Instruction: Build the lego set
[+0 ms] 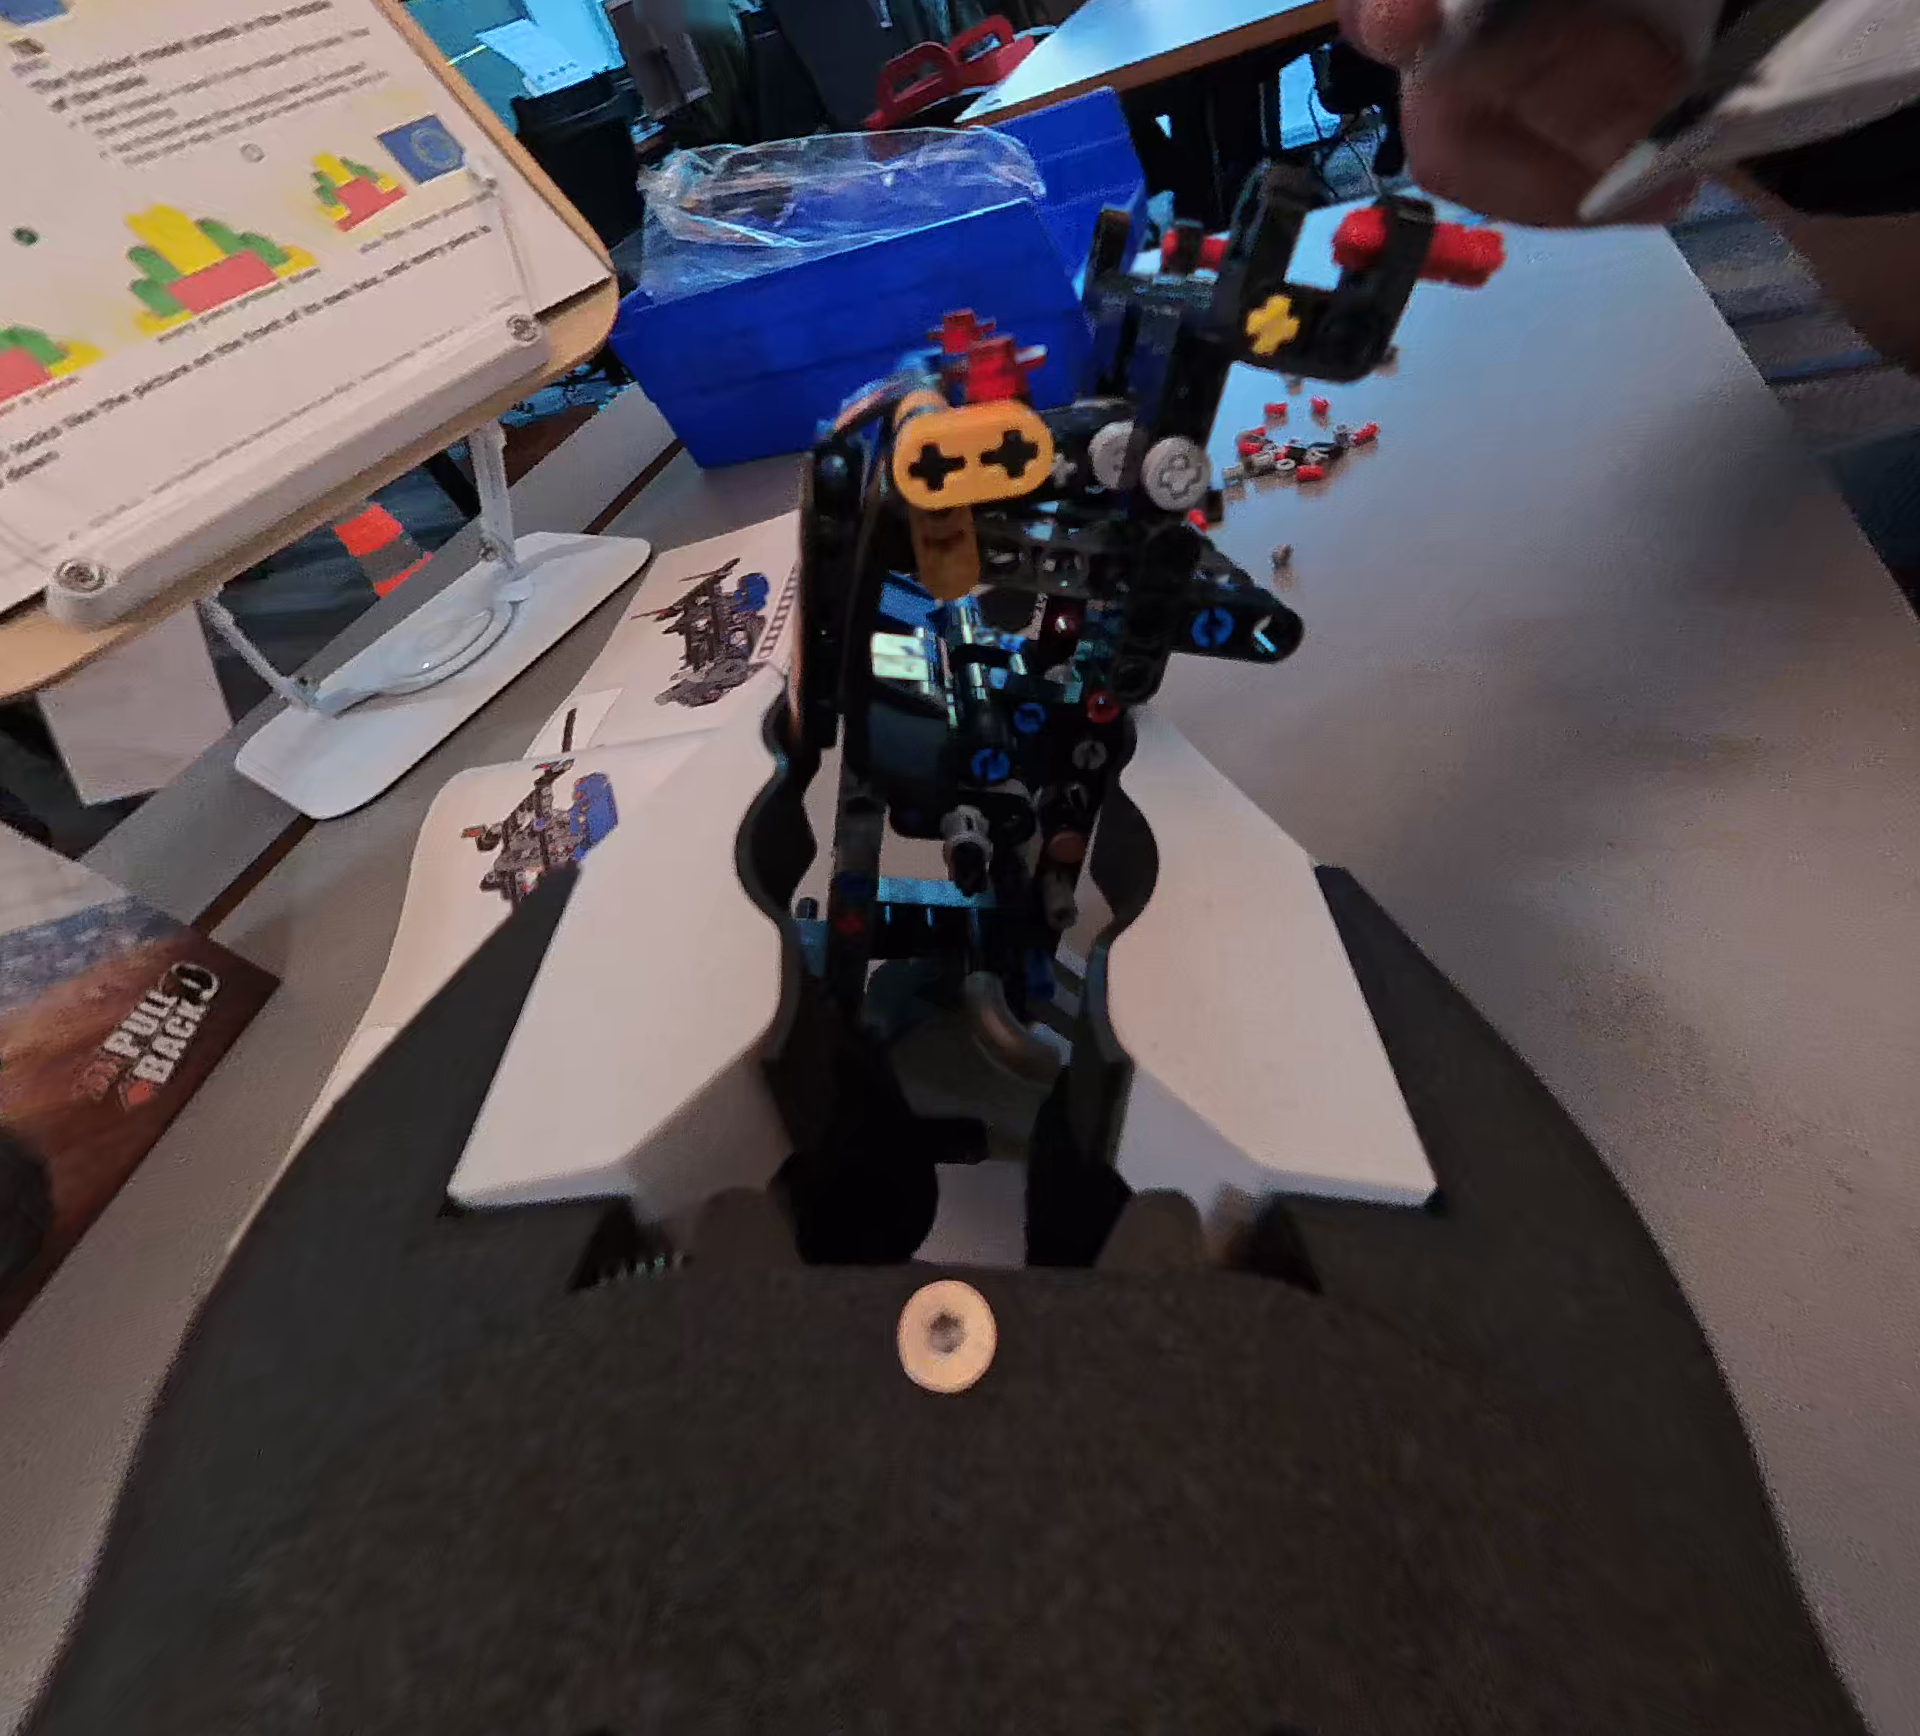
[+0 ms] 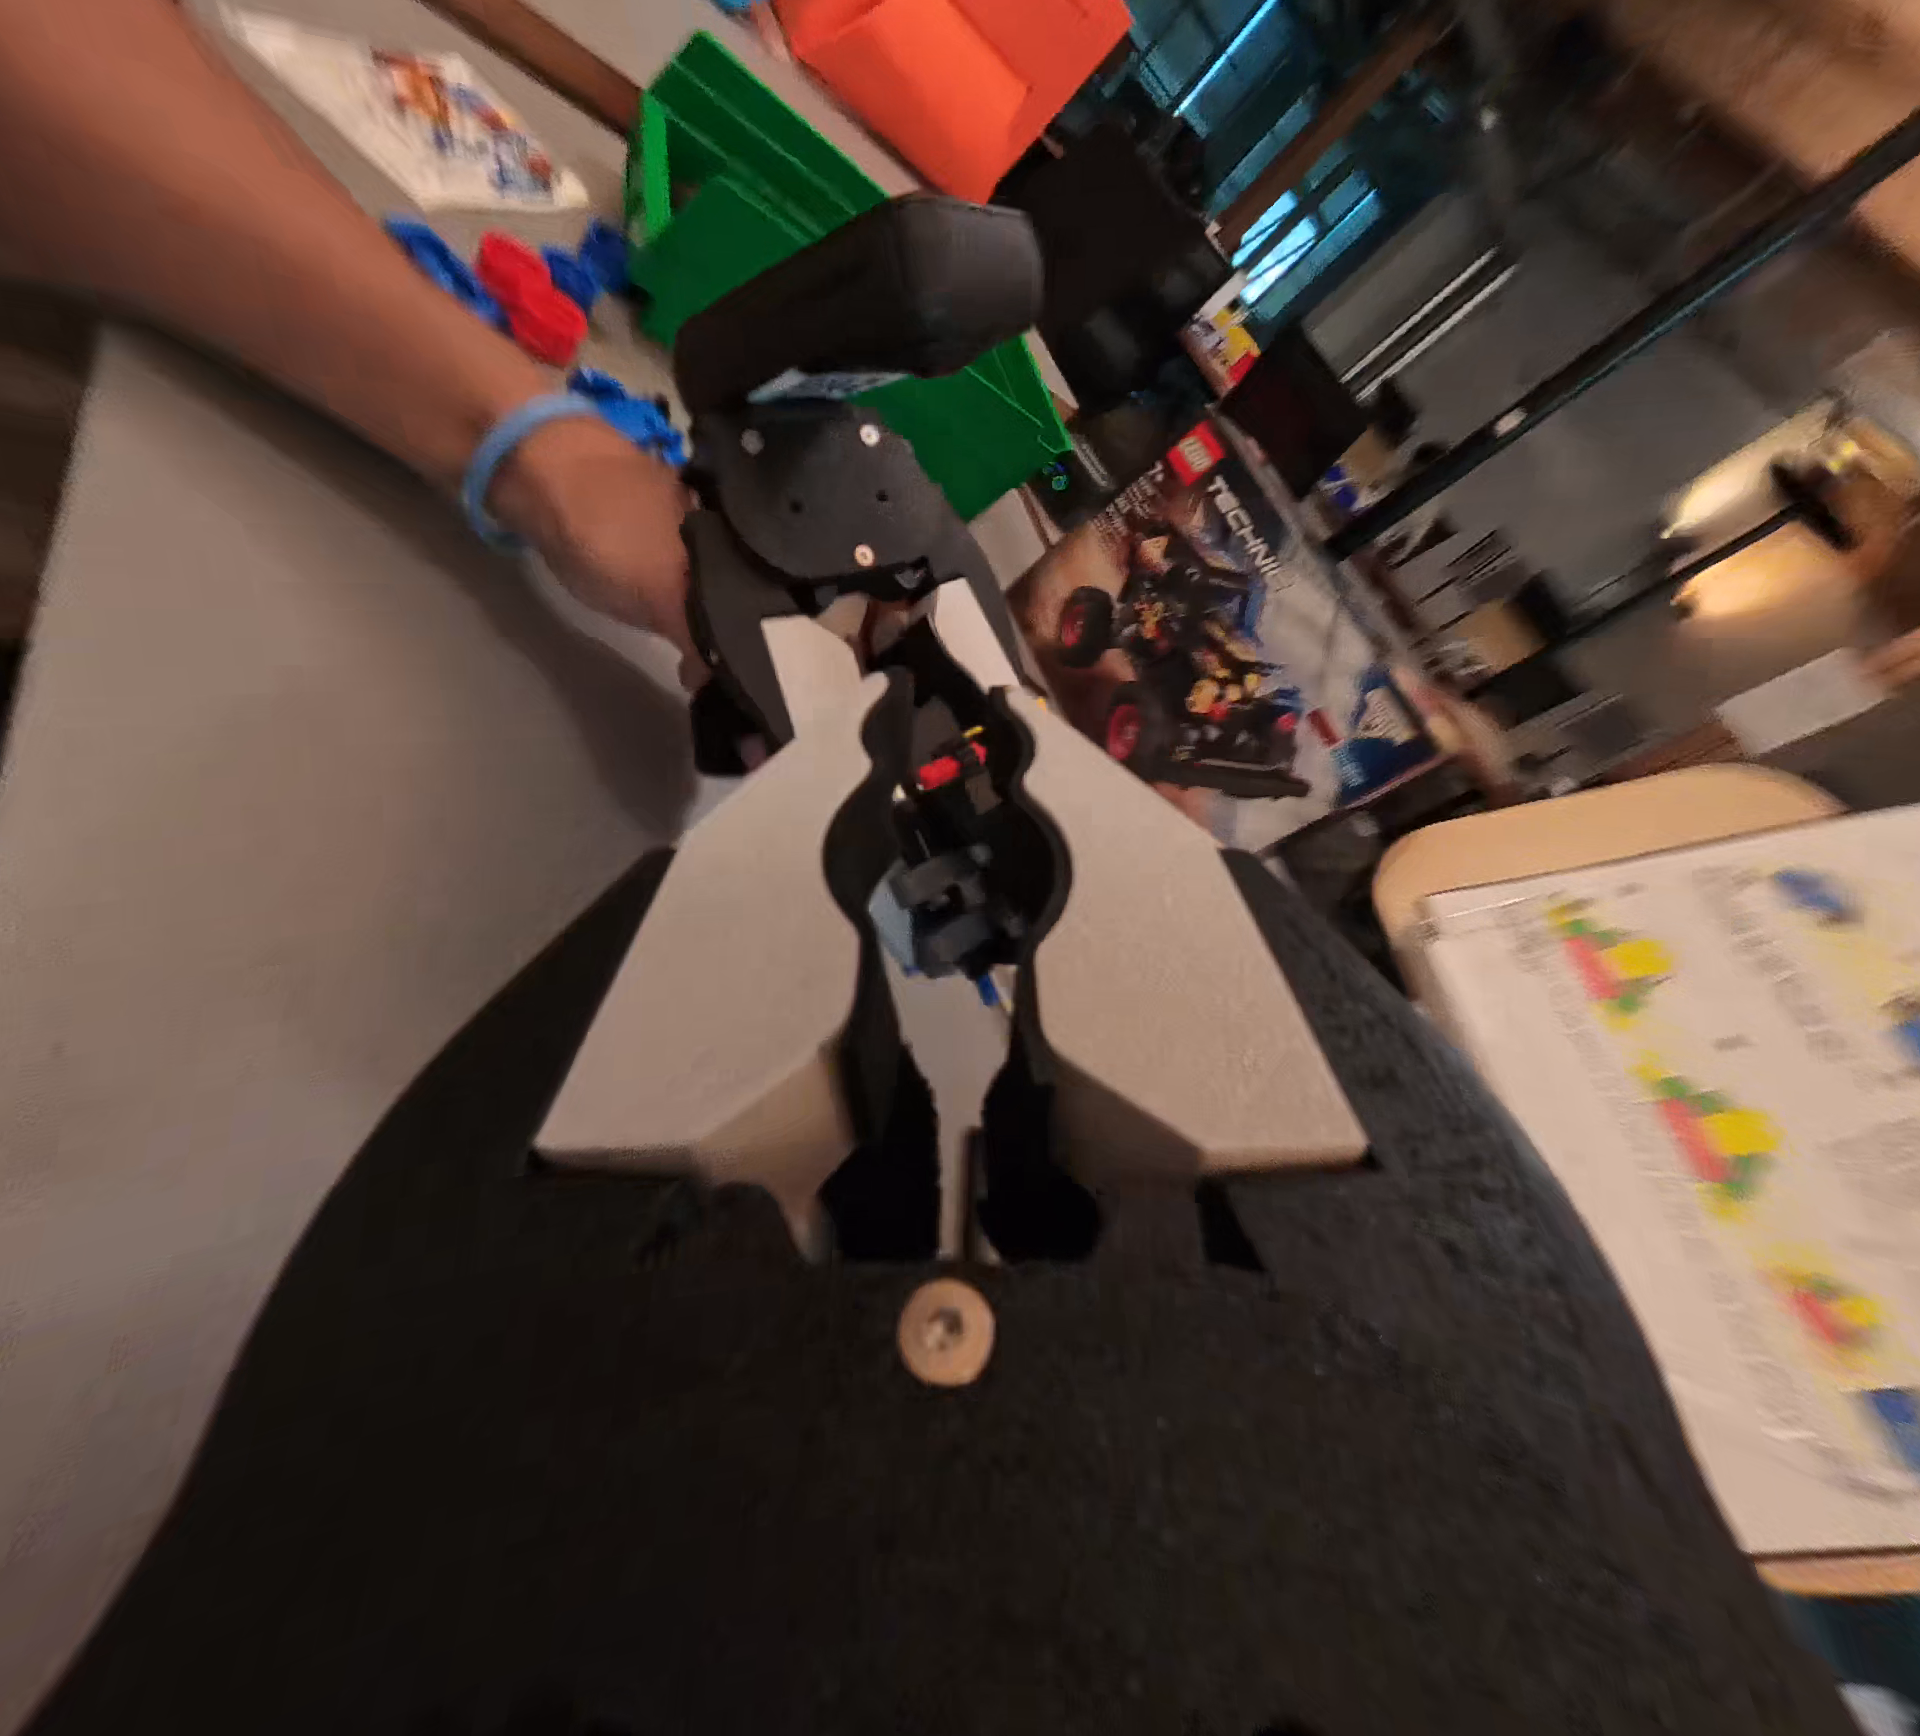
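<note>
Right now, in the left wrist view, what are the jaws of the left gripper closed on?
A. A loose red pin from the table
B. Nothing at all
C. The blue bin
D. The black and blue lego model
D: the left gripper clamps the black and blue lego model between its jaws, above the grey table.

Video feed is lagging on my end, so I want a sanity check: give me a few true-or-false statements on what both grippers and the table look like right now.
1. The left gripper is shut on the lego model. True.
2. The model lies flat on the table. False: it is held upright between the fingers, above the table.
3. Small loose lego pieces lie on the table beyond the model. True.
4. The box behind the model is red. False: it is blue, with clear plastic over its top.
5. The right gripper is far from the left gripper. False: in the right wrist view its fingertips sit right against the left gripper, around the model.
</note>
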A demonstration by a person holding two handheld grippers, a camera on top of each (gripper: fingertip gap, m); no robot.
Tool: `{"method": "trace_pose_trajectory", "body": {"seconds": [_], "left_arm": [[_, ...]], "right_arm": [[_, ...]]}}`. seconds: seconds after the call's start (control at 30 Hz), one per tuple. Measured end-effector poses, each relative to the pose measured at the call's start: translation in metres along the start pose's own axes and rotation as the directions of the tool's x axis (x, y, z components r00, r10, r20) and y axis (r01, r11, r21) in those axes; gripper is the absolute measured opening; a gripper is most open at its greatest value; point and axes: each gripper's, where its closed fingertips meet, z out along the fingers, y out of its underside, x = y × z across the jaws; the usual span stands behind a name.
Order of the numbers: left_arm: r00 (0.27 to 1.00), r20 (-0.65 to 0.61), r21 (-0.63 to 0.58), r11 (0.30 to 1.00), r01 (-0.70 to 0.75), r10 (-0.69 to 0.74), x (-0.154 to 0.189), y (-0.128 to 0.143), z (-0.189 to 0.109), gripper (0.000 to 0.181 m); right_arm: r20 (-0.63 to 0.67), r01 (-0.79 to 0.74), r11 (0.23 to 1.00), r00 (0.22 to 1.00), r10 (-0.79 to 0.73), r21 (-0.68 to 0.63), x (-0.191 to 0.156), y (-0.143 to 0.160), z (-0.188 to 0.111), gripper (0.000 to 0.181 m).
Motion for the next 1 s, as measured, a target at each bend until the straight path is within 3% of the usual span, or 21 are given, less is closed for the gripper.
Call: {"method": "trace_pose_trajectory", "body": {"seconds": [0.1,0.2,0.37,0.73,1.0], "left_arm": [[0.997,-0.016,-0.026,0.996,-0.08,0.08,0.007,0.001,0.001,0.05],[0.991,-0.001,-0.058,0.989,-0.136,0.136,0.009,0.004,0.001,0.05],[0.988,0.017,-0.09,0.984,-0.154,0.156,0.008,0.005,0.002,0.05],[0.986,0.064,-0.13,0.981,-0.146,0.156,0.004,0.008,0.003,0.05],[0.977,0.129,-0.208,0.968,-0.141,0.17,-0.003,0.012,0.004,0.05]], "right_arm": [[0.116,0.205,0.969,0.975,-0.19,-0.134,-0.013,0.013,-0.007,0.018],[0.261,0.242,0.954,0.946,-0.191,-0.179,-0.022,0.016,-0.016,0.022],[0.309,0.313,0.924,0.921,-0.237,-0.222,-0.022,0.028,-0.017,0.022],[0.286,0.324,0.909,0.926,-0.247,-0.263,-0.017,0.032,-0.013,0.019],[0.26,0.452,0.808,0.889,-0.377,-0.377,-0.009,0.041,-0.012,0.014]]}}
